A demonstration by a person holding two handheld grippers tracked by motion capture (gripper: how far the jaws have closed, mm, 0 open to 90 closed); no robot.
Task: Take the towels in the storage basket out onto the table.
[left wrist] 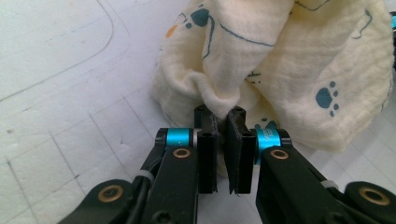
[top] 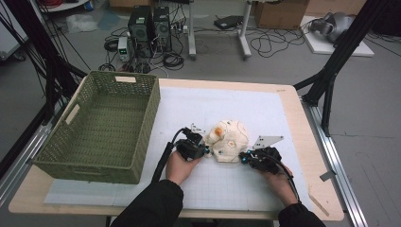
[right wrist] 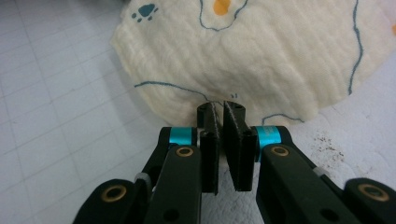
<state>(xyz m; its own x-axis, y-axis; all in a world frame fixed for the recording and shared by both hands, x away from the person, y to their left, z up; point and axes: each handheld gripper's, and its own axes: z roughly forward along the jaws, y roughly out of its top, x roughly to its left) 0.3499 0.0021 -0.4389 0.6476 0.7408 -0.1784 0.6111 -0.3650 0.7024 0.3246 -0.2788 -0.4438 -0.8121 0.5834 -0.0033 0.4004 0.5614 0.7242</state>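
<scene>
A crumpled cream cloth (top: 229,142) with blue paw prints and orange spots lies bunched on the white mat. My left gripper (top: 205,151) is at the cloth's left edge, low on the mat. In the left gripper view its jaws (left wrist: 221,116) are shut on a fold of the cloth (left wrist: 289,70). My right gripper (top: 242,157) is at the cloth's lower right edge. In the right gripper view its jaws (right wrist: 221,109) are shut, with the hem of the cloth (right wrist: 261,56) pinched between the tips.
A green woven basket (top: 90,168) stands empty on the left of the table. The white gridded mat (top: 198,109) covers most of the wooden tabletop (top: 307,142). Computers, cables and black frame legs stand on the floor beyond the far edge.
</scene>
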